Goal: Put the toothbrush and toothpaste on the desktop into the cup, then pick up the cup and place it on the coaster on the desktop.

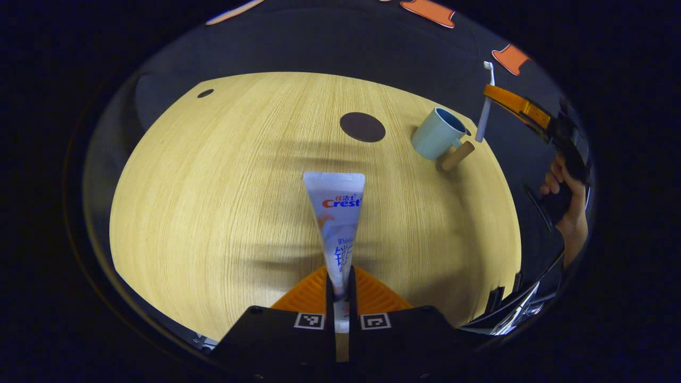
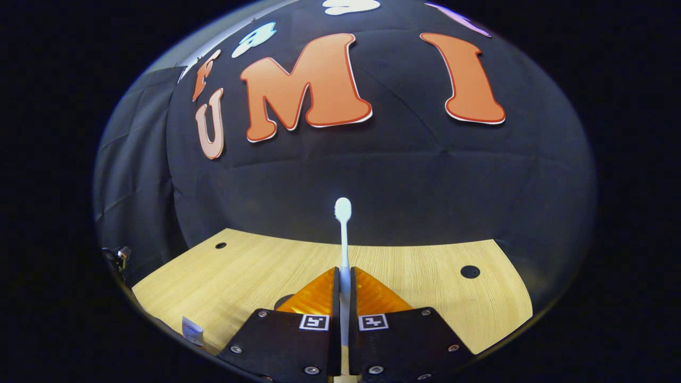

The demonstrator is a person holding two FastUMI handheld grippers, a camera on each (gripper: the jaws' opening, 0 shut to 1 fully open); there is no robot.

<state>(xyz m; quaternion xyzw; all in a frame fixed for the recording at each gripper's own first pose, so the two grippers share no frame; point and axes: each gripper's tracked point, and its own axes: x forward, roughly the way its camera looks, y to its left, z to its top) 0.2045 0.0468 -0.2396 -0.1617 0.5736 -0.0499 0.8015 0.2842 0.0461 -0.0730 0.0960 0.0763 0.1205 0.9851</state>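
Pinching white toothpaste (image 1: 336, 223) — toothbrush (image 2: 343, 239) upright

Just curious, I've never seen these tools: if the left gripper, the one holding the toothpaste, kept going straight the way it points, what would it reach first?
Probably the bare desktop. The left gripper aims its toothpaste toward the dark round coaster, with nothing between. The cup lies off to the side. Depth is hard to judge.

left gripper (image 1: 341, 276) clamped on toothpaste (image 1: 336, 223), right gripper (image 2: 345, 287) clamped on toothbrush (image 2: 343, 234), hand (image 1: 566, 205) gripping right gripper's handle
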